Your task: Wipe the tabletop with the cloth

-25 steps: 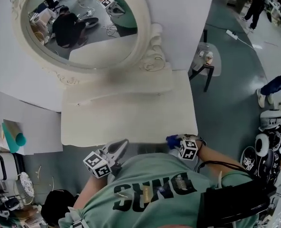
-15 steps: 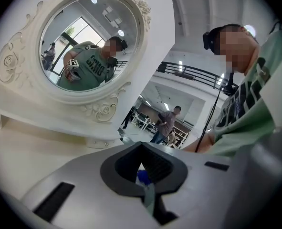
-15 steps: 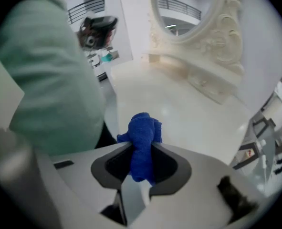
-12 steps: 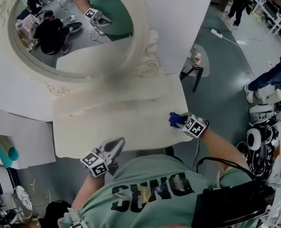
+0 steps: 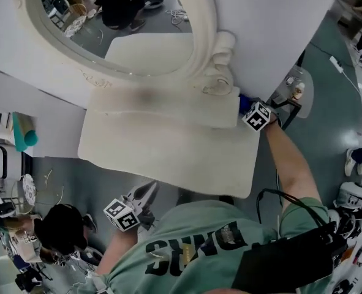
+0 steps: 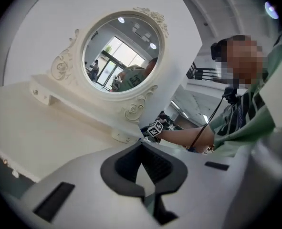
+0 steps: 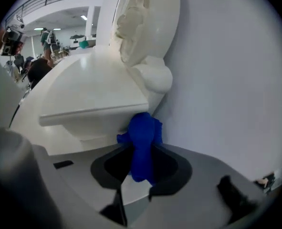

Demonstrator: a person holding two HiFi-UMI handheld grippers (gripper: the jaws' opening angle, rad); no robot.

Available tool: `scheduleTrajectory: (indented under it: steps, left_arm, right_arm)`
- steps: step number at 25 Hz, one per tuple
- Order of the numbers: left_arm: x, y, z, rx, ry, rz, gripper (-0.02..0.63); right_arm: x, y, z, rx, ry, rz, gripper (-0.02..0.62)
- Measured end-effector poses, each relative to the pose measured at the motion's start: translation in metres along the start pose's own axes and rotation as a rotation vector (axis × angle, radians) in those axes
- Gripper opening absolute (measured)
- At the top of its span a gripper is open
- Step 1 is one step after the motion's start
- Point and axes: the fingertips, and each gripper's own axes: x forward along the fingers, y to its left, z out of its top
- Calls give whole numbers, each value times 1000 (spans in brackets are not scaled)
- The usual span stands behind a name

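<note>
While the left gripper (image 6: 141, 146) is held off the near edge of the table (image 5: 168, 155), close to the person's green shirt (image 5: 187, 244), its jaws are seen pressed together with nothing between them. It is pointed across the table toward the mirror (image 5: 138, 17).

The right gripper (image 7: 141, 152) is reached out on a bare forearm (image 5: 289, 164) to the far right corner of the table. Its jaws are clamped on a blue cloth (image 7: 142, 136), which is bunched into a thick roll and sticks out beyond the jaw tips. The cloth is pressed against the right end of the raised shelf (image 5: 168, 106), just under the shelf's lip and right beside the white wall (image 7: 226, 80). Whether the cloth also touches the tabletop cannot be told.

The table is cream, with a curved near edge and a bare top. The shelf runs along its far side, and the oval mirror in a carved cream frame is set on that shelf, against the wall. A room with people and gear is reflected in the glass. To the right, on the grey-green floor (image 5: 328, 121), a small round side table (image 5: 297, 86) is seen near the right gripper.
</note>
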Motion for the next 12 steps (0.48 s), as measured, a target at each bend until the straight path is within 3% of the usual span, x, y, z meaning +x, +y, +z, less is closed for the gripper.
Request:
scheduleTrajectory:
  steps: [3, 8, 12]
  left_arm:
    - [1, -13, -16, -52, -42, 41, 2]
    - [-6, -25, -33, -72, -65, 73, 1]
    - [-9, -24, -38, -72, -71, 39, 2]
  right_arm:
    - [16, -11, 6, -54, 26, -13, 104]
    - [24, -4, 3, -113, 46, -9, 103]
    - [5, 43, -4, -189, 55, 60, 101]
